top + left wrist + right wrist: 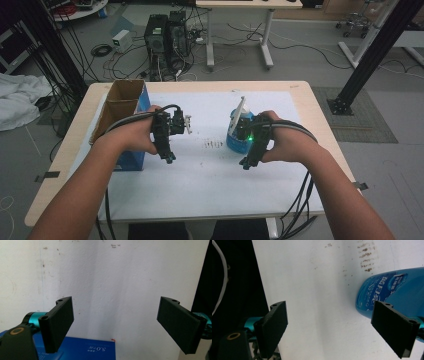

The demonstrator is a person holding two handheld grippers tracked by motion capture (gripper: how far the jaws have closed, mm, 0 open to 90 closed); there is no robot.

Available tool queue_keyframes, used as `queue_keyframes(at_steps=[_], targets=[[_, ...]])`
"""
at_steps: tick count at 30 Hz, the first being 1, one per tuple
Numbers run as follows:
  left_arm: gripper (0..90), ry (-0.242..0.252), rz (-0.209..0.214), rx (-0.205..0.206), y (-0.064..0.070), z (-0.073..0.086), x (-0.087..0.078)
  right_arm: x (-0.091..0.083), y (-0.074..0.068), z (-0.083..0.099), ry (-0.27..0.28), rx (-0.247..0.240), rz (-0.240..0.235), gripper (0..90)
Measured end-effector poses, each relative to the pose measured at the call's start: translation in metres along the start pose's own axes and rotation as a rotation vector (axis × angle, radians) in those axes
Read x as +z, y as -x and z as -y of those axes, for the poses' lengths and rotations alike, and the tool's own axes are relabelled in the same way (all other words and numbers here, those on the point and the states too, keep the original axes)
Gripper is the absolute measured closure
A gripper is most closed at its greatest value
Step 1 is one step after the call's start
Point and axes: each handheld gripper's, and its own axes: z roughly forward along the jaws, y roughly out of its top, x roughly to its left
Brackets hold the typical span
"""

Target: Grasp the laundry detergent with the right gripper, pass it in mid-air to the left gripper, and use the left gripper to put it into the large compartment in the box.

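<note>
A: From the high view, where do things stand?

B: Both hands hover over the white sheet (210, 170). The left gripper (169, 159) hangs just beside the blue cardboard box (131, 131), which stands open at the top on its outer side. The right gripper (246, 163) sits right next to the blue bottle (235, 136), which is upright just ahead of it and to its inner side. Nothing looks lifted, so I'd judge the work is barely begun.

A: And the left gripper view?

B: Jaws spread wide, nothing between them but bare sheet. A blue edge of the box (87, 350) lies low, beneath and a little behind the left jaw.

A: The right gripper view?

B: Also fully apart and empty-handed. The bottle (392, 292) is by the right-hand jaw (whether they actually touch I can't tell), outside the gap rather than in it. Some dark smudges (364, 255) mark the sheet beyond.

A: So what remains?

B: As I read it, everything: the bottle is yet to be gripped, and the box is probably its destination.
</note>
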Motion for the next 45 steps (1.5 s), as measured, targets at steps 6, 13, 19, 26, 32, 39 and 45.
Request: queue_keyframes(at_steps=[6, 13, 19, 26, 32, 39, 45], targets=[[13.9, 0.003, -0.001, 0.014, 0.003, -0.002, -0.001, -0.001, -0.002, 0.011, 0.105, 0.02, -0.003, 12.9], [13.9, 0.001, 0.002, 0.014, 0.003, -0.003, 0.0, 0.008, -0.01, 0.025, 0.204, 0.053, 0.005, 12.9], [13.9, -0.003, 0.001, 0.014, 0.002, -0.001, 0.0, 0.01, -0.012, 0.034, 0.294, 0.082, 0.031, 12.9], [13.9, 0.005, 0.001, 0.006, 0.0, 0.002, -0.001, 0.005, -0.014, 0.052, 0.365, 0.125, 0.045, 12.9], [13.9, -0.005, 0.005, 0.01, 0.0, 0.003, -0.001, 0.0, -0.013, 0.074, 0.375, 0.162, 0.074, 12.9], [13.9, -0.001, 0.003, 0.005, 0.0, 0.004, -0.001, -0.002, -0.006, 0.101, 0.382, 0.22, 0.106, 12.9], [13.9, -0.003, 0.008, 0.007, 0.0, 0.005, -0.003, 0.003, 0.008, 0.124, 0.41, 0.288, 0.128, 12.9]])
